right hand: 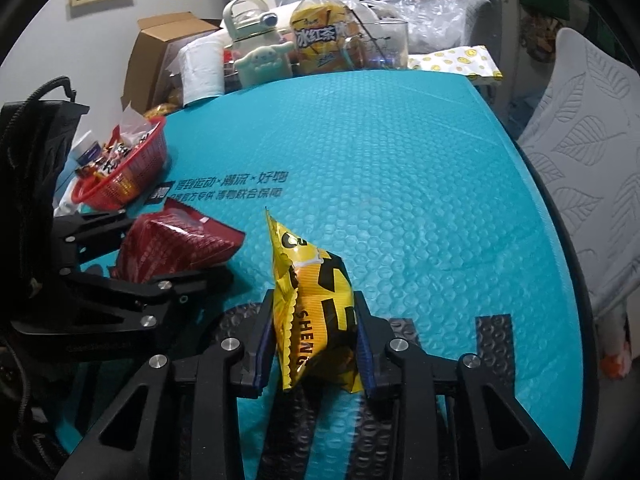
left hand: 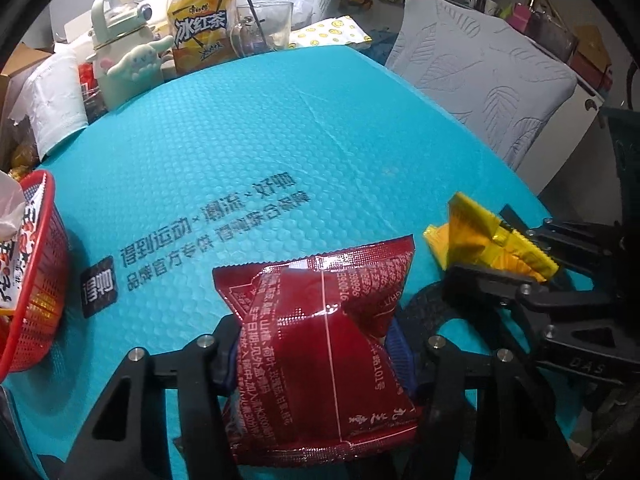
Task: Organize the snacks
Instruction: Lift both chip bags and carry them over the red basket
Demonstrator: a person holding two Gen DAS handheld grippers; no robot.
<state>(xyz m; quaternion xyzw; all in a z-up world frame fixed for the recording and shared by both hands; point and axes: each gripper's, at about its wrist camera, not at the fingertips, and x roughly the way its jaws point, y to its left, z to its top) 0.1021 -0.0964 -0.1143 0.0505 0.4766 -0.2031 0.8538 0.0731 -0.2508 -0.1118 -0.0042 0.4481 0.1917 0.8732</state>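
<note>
A dark red snack packet [left hand: 320,300] stands upright between the fingers of my left gripper [left hand: 316,344], whose blue pads press its sides. In the right wrist view a yellow and black snack packet [right hand: 316,280] is pinched the same way in my right gripper [right hand: 316,344]. Both grippers are side by side just above the turquoise bubble mat [left hand: 280,140]; the left gripper [right hand: 160,264] with the red packet [right hand: 176,240] is to the left of the right one. A red mesh basket [left hand: 36,280] with several snacks sits at the mat's left edge.
Along the far edge stand an iced tea bottle [left hand: 202,28], a mint green flask with a plush figure [left hand: 120,52], a glass cup [left hand: 264,28] and a paper roll [left hand: 52,96]. A white padded chair back [left hand: 480,80] is at the right. A cardboard box [right hand: 160,56] is behind.
</note>
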